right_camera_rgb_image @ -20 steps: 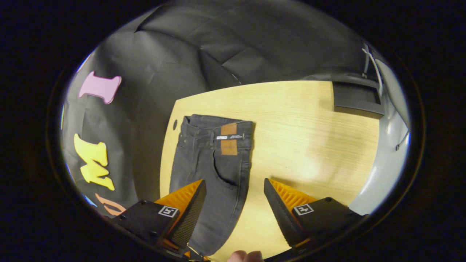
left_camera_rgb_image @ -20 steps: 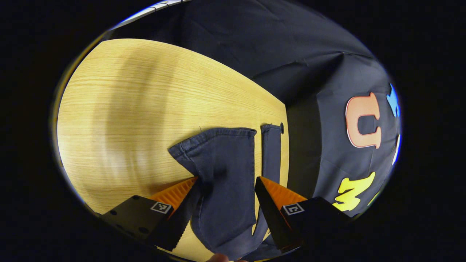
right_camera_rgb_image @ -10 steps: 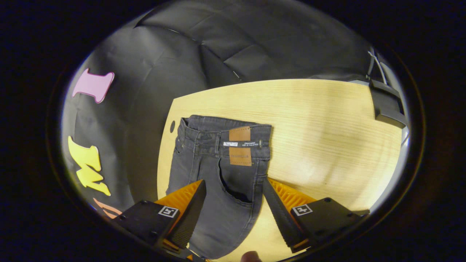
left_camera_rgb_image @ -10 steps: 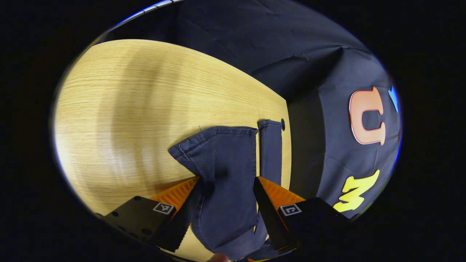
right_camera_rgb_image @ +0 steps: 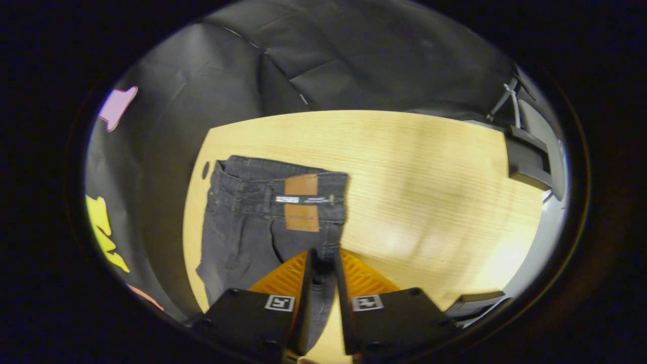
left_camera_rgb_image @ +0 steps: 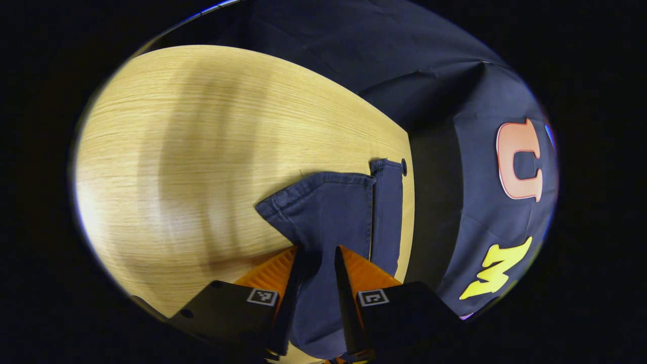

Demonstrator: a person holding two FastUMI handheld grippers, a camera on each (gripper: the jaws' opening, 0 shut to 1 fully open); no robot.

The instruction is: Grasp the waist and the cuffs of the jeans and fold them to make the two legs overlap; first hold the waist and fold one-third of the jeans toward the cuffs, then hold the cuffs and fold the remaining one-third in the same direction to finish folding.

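Denim: dark jeans point(right_camera_rgb_image: 252, 227) lie flat on the pale wood table point(right_camera_rgb_image: 429, 172), at centre left of the right gripper view, the waist toward the top of the frame.
Waist: the band carries a brown patch point(right_camera_rgb_image: 302, 203) crossed by a small label; its print is too small to make out.
Cuffs: in the left gripper view two leg ends sit at centre right, the wider cuff point(left_camera_rgb_image: 323, 194) raised and creased, the narrow cuff point(left_camera_rgb_image: 388, 174) just beside it at the table's edge.
Hidden: the lower legs run off the bottom of both frames, behind the fingers.
Left gripper point(left_camera_rgb_image: 316, 275): jaws nearly together, with a fold of the wider leg pinched between both fingers.
Right gripper point(right_camera_rgb_image: 322, 275): jaws narrowed to a slim gap, cloth below the patch caught between them.
Unclear: a dark box-like fixture point(right_camera_rgb_image: 525, 159) at the right rim is hard to identify.
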